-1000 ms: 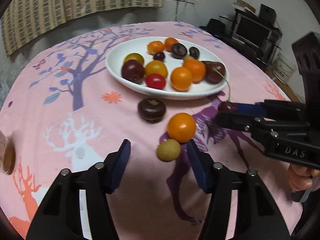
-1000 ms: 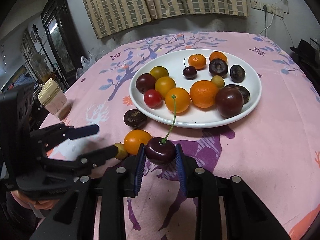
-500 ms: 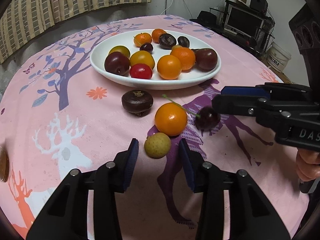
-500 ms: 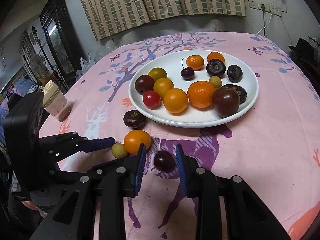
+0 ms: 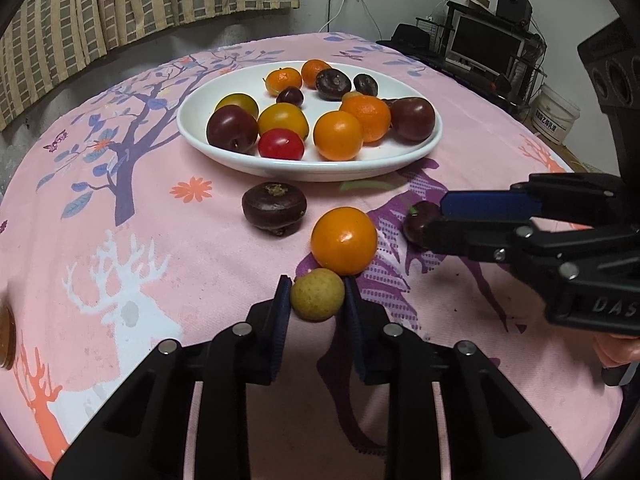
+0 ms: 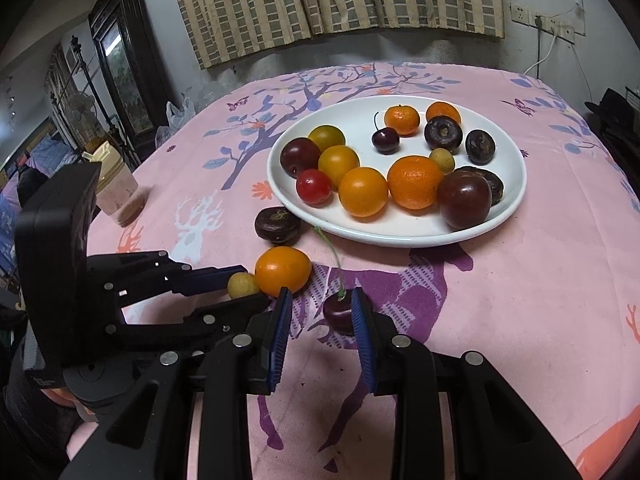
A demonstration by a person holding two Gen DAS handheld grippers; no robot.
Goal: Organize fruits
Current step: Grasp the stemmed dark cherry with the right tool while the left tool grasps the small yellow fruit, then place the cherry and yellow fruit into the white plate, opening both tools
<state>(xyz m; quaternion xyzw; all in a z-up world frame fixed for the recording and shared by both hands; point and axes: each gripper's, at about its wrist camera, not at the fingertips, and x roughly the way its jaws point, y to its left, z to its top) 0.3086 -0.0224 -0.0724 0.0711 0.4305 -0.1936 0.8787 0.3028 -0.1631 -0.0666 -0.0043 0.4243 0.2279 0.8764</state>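
The white plate (image 6: 508, 216) sits on the pink patterned tablecloth (image 6: 540, 300) and holds most of the fruit: oranges, plums, a red tomato, a stemmed cherry and dark water chestnuts. Four pieces lie on the cloth on the near side of the plate. Closest to its rim is a dark water chestnut (image 5: 274, 209); just nearer than that is a loose orange fruit (image 5: 344, 240), and touching the orange on the side away from the plate is a small yellow-green longan (image 5: 317, 300). The left gripper (image 5: 316, 302) has its blue-padded jaws closed in on the longan, one pad at each side of it. The dark cherry (image 6: 339, 313) lies on the cloth in front of the plate (its green stem points toward the rim), between the jaws of the right gripper (image 6: 322, 312), which stand apart; it rests against the right-hand pad, clear of the other.
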